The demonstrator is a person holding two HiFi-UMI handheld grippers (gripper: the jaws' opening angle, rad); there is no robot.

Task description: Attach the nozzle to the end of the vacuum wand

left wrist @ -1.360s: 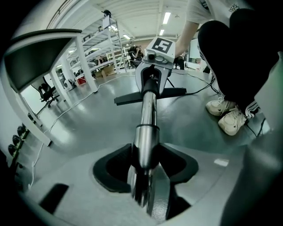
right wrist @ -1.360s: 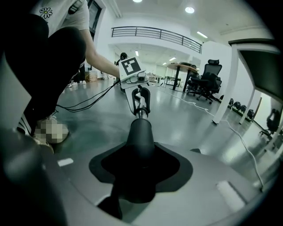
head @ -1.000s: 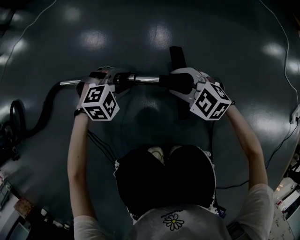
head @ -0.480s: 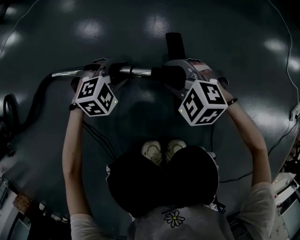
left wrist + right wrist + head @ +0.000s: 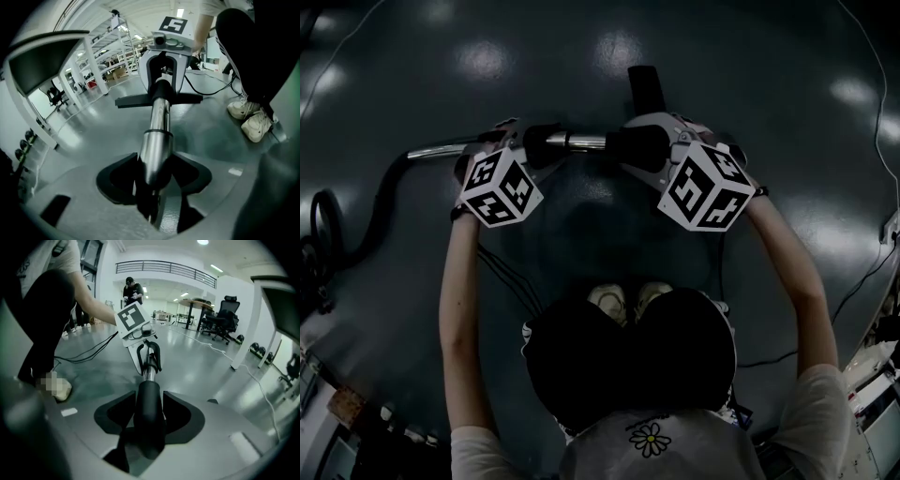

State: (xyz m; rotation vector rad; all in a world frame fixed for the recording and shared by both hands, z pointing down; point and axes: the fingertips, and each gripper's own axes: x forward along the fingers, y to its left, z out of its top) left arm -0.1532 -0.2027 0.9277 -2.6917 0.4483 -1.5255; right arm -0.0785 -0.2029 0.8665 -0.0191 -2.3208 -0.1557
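Note:
The chrome vacuum wand [image 5: 577, 142] lies level between my two grippers, its black hose [image 5: 384, 202] trailing off to the left. My left gripper [image 5: 520, 141] is shut on the chrome tube [image 5: 154, 150]; its jaws have just been opening a little, with the tube still between them. My right gripper [image 5: 642, 150] is shut on the black neck of the nozzle [image 5: 149, 413]. The wand's end [image 5: 148, 372] meets that neck. The nozzle's flat black head [image 5: 159, 99] sits crosswise behind the right gripper [image 5: 161, 65] and points away from me in the head view.
My shoes [image 5: 623, 298] stand on the dark glossy floor just below the wand. Thin cables [image 5: 872, 281] lie at the right and the hose coils at the far left [image 5: 323, 234]. Desks and office chairs [image 5: 225, 315] and shelving [image 5: 103, 56] stand farther off.
The left gripper has rolled about its own line, so its marker cube shows turned. Both grippers and the wand sit slightly higher in the head view; the grips are unchanged.

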